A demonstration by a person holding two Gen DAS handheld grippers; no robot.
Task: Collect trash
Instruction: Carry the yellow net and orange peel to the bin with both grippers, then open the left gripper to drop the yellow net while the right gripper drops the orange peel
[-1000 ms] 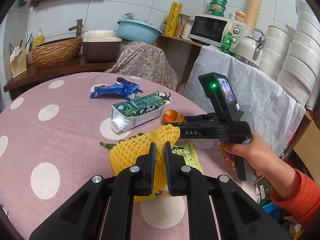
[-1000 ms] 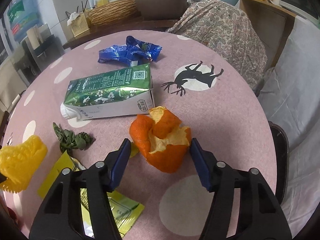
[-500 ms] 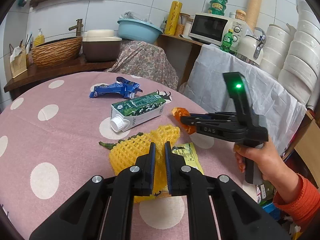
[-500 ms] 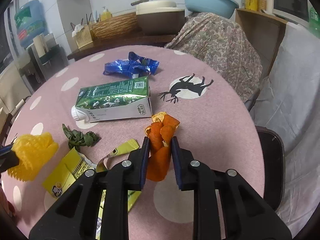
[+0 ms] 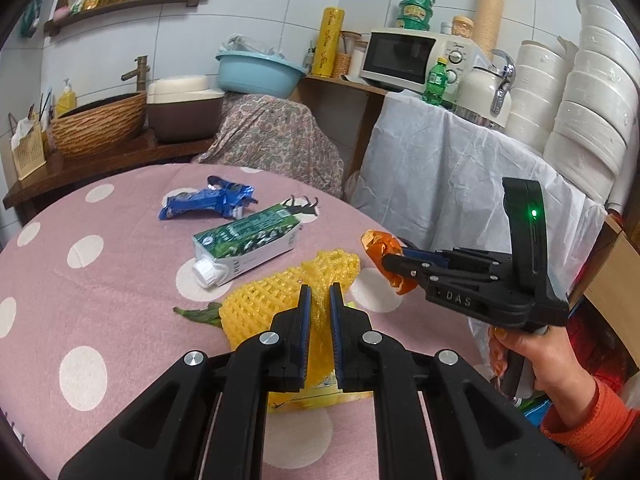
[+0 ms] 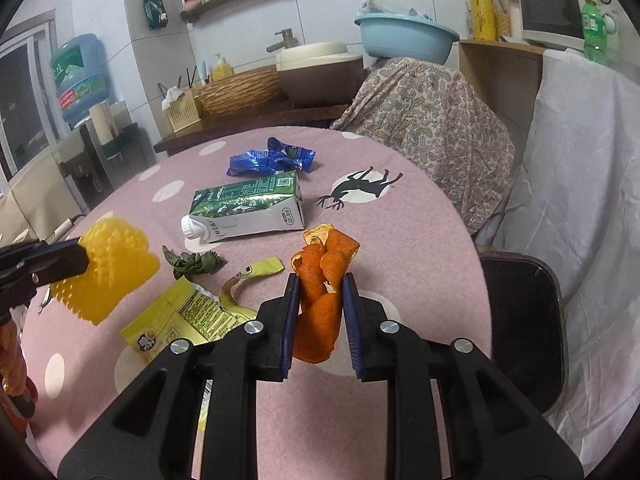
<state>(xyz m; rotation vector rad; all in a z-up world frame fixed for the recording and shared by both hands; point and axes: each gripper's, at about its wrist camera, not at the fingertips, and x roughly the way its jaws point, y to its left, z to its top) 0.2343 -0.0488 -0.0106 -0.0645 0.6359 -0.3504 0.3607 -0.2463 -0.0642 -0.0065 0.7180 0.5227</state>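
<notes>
My left gripper [image 5: 319, 300] is shut on a yellow foam fruit net [image 5: 276, 304] and holds it above the pink dotted table [image 5: 80, 300]; the net also shows in the right wrist view [image 6: 106, 268]. My right gripper [image 6: 319, 292] is shut on an orange peel [image 6: 320, 276], lifted off the table; the peel also shows in the left wrist view [image 5: 380, 246]. On the table lie a green milk carton [image 6: 244, 208], a blue wrapper [image 6: 272, 160], a yellow packet [image 6: 180, 316] and a wilted green leaf [image 6: 192, 262].
A dark chair seat [image 6: 520, 320] stands right of the table. A white-draped counter [image 5: 460, 184] with a microwave [image 5: 408, 56] is behind on the right. A wooden bench with a wicker basket [image 5: 100, 128] and a pot lies beyond the table.
My right gripper closed on the orange peel and lifted it off the table. My left gripper stayed shut on the foam net, which has risen a little.
</notes>
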